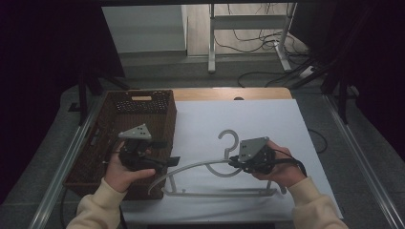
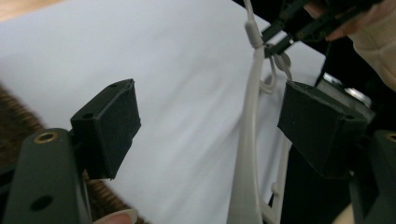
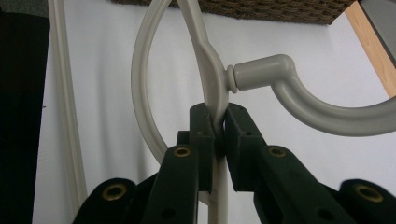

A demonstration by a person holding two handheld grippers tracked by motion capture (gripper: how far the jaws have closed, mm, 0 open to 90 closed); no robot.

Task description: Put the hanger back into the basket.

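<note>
The right tool is clamped on the hanger neck, lifted off the bench; the left tool gapes empty beside its arm, the basket unreached.

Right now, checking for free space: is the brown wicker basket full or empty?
Cannot tell: the brown wicker basket looks dark inside, and the left hand-held gripper hides part.

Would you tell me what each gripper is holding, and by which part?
The right gripper clamps the grey hanger at its neck, just below the hook. The left gripper holds nothing; its jaws stand open around the hanger's arm.
</note>
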